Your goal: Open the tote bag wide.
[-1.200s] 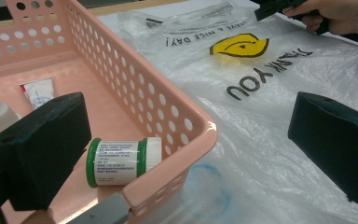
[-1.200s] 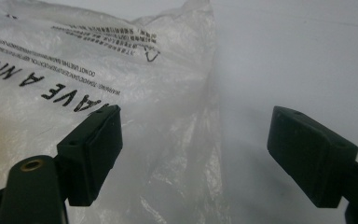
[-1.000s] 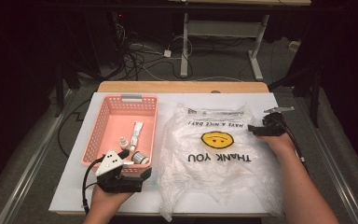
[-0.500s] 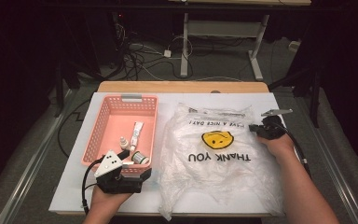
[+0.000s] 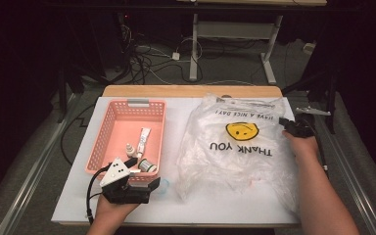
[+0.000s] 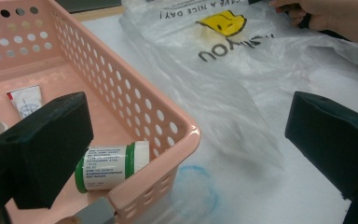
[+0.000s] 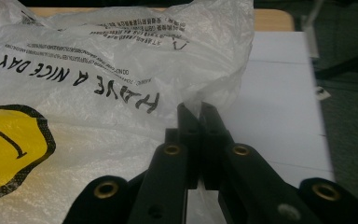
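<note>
A clear plastic bag (image 5: 235,152) with a yellow smiley and "THANK YOU" print lies crumpled on the right half of the white table. My right gripper (image 5: 285,123) is at the bag's far right edge. In the right gripper view its jaws (image 7: 199,112) stand pressed together with the bag's (image 7: 98,56) thin film pinched at their tips. My left gripper (image 5: 147,180) rests at the near corner of a pink basket (image 5: 127,104). It is open, one jaw over the basket's (image 6: 177,126) inside and the other over the table beside the bag (image 6: 223,79).
In the basket lie a white bottle with green bands (image 6: 109,165), a small tube (image 5: 143,138) and a little dropper bottle (image 5: 129,149). A faint blue ring (image 6: 196,186) marks the table by the basket's corner. A wooden strip (image 5: 191,91) runs along the table's far edge.
The right gripper has shut on the bag's right edge and drawn it slightly toward the far right, lifting the film. The left gripper has stayed put.
</note>
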Action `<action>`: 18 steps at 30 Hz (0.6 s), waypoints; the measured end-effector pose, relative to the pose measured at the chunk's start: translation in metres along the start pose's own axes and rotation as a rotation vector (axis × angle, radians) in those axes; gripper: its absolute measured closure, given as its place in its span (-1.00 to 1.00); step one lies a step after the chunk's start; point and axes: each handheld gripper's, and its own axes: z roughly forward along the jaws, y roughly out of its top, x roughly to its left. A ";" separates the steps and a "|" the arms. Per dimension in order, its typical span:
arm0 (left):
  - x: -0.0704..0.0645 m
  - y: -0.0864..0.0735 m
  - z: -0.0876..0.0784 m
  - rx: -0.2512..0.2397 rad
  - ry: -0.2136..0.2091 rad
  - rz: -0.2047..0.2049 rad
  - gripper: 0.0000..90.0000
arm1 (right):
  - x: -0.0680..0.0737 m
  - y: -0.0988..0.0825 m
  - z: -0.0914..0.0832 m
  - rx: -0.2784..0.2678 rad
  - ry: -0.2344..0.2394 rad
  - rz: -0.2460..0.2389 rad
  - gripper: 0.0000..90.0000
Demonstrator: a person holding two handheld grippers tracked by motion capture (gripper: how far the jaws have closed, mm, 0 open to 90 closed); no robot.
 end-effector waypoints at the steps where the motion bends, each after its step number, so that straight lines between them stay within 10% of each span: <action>1: 0.000 0.000 0.000 0.002 -0.001 0.000 -1.00 | -0.005 -0.001 -0.001 -0.002 -0.024 0.020 1.00; 9: 0.000 0.000 0.002 0.004 -0.015 -0.001 -1.00 | -0.024 -0.019 -0.025 0.015 -0.110 0.058 1.00; 18: -0.003 0.000 0.003 0.007 -0.028 0.020 -1.00 | -0.014 -0.047 -0.064 0.008 -0.113 0.019 0.80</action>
